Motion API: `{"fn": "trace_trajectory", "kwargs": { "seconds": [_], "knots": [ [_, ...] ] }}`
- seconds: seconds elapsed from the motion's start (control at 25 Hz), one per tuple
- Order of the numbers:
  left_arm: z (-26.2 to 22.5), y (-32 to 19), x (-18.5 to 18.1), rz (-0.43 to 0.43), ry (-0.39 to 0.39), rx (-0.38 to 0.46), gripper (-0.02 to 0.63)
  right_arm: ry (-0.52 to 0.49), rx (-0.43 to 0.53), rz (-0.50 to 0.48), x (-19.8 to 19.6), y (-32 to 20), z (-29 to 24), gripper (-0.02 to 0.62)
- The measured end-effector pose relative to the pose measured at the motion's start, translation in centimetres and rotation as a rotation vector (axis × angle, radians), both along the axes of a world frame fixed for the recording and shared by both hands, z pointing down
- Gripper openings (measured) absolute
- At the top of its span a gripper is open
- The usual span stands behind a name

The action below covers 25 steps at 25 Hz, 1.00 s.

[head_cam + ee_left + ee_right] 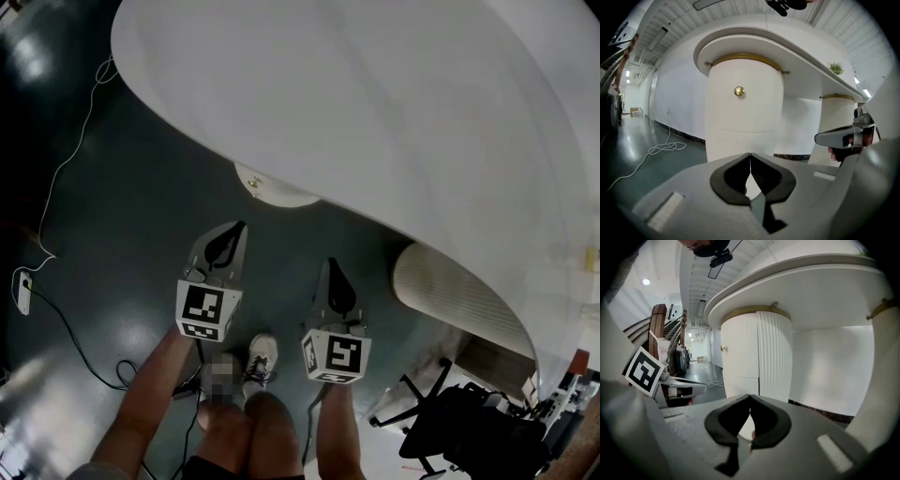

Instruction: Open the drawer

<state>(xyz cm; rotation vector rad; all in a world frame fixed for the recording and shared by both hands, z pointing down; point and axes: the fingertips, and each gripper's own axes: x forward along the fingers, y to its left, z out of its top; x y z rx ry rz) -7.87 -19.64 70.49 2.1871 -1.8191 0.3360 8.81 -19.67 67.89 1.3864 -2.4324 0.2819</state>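
Observation:
A white rounded cabinet [743, 108] stands under a curved white counter [375, 103], with a gold band round its top. Its drawer front carries a round brass knob [739, 91], also seen small in the right gripper view as the knob [723, 348]. My left gripper [750, 154] is shut with nothing in it and points at the cabinet from some distance, below the knob. My right gripper [750, 397] is also shut and holds nothing, beside the left one. In the head view the left gripper [232, 230] and right gripper [331, 265] hang over the dark floor, short of the cabinet [272, 187].
A second ribbed white pedestal [450, 286] stands to the right under the counter. A white cable [66, 159] trails over the dark green floor at the left. A black chair base [469, 422] sits at the lower right. The person's legs and shoe [262, 356] are below the grippers.

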Motion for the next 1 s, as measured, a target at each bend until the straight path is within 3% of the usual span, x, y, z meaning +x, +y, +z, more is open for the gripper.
{"fn": "trace_trajectory", "kwargs": {
  "seconds": [0.16,0.36,0.68,1.0],
  "knots": [
    [1.6,-1.5,0.1,-0.008,0.004,-0.026,0.014,0.001,0.002,0.001,0.7,-0.7,0.3,0.003],
    [3.7,-4.0,-0.2,0.0,0.045,-0.065,0.102,-0.001,0.003,0.01,1.0,-1.9,0.3,0.003],
    [7.2,-7.1,0.0,0.029,0.013,-0.11,0.179,-0.004,0.013,0.01,0.8,-3.7,0.9,0.003],
    [9.4,-9.1,-0.8,0.018,0.005,-0.128,0.192,-0.001,0.022,0.014,1.0,-4.7,1.4,0.003]
  ]
}}
